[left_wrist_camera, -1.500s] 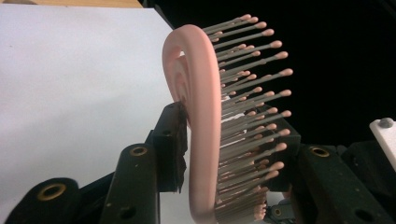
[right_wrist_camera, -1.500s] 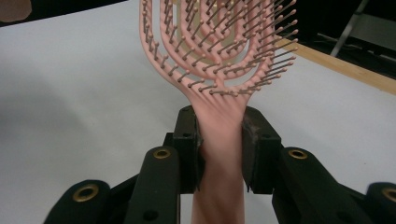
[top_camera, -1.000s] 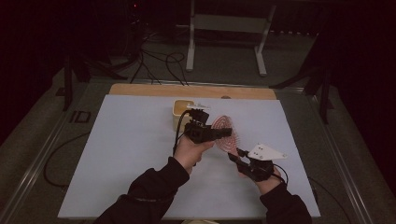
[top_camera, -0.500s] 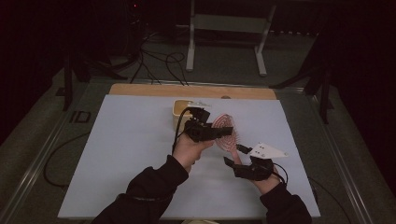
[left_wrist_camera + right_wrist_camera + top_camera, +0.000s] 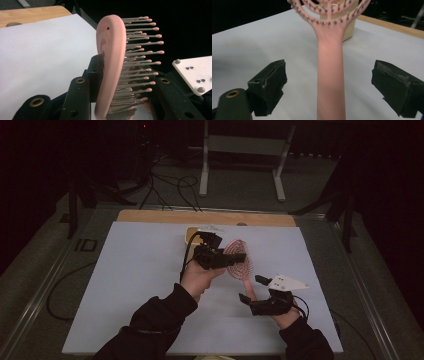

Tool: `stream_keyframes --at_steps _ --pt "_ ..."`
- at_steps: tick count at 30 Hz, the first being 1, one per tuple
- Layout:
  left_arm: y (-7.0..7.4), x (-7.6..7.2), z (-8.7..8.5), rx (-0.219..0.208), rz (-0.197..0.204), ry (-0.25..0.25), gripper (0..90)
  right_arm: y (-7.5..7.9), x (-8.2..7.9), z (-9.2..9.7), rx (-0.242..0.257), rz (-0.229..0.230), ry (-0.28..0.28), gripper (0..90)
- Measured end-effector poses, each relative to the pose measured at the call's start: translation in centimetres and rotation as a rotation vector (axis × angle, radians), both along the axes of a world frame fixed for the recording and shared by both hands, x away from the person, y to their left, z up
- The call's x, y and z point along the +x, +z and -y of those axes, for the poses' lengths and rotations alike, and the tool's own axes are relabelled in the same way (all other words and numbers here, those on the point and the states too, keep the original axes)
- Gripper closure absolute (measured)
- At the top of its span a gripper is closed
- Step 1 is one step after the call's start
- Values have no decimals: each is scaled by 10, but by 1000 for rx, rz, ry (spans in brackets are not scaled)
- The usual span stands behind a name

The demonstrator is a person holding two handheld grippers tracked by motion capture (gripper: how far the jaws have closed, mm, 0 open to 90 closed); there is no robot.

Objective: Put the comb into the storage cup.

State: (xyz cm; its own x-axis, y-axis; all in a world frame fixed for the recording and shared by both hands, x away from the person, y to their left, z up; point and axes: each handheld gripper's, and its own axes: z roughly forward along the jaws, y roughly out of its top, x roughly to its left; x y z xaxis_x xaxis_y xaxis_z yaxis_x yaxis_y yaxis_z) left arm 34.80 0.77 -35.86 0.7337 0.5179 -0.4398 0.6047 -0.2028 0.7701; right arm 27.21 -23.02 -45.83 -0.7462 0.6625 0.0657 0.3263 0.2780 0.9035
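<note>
**Brush handed over to left tongs, right has let go**

Brush (image 5: 239,261): pink, vented head, pin bristles. Held up off the table, over its middle toward the far edge, handle (image 5: 330,75) pointing back at the near edge.

Left tongs (image 5: 231,260) clenched on the head; left gripper view has one jaw behind the pink back, the other on the bristle side.

Right tongs (image 5: 253,289) have just been opening. Jaws now stand wide either side of the handle, pads clear of it, handle between them untouched.

Progress, my read: transfer to the left is done; what's left is pulling the right clear and whatever the left does with the brush.

Beyond it: yellowish box (image 5: 193,235) near the far edge, on the white sheet (image 5: 125,285).

No legible brand or writing.
</note>
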Motion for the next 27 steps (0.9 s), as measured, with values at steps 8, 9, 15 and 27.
stream_keyframes --at_steps 8,9,15,27 --pt "8 -1 -6 19 22 1 653 -2 -1 -1 -31 11 28 99" --pt "8 -1 -8 20 22 3 653 -3 -1 0 -31 10 27 99" --pt "14 0 -15 18 30 13 653 -3 -3 3 -30 8 25 96" --pt "21 2 -35 31 50 35 653 -4 -10 15 -11 18 22 96"
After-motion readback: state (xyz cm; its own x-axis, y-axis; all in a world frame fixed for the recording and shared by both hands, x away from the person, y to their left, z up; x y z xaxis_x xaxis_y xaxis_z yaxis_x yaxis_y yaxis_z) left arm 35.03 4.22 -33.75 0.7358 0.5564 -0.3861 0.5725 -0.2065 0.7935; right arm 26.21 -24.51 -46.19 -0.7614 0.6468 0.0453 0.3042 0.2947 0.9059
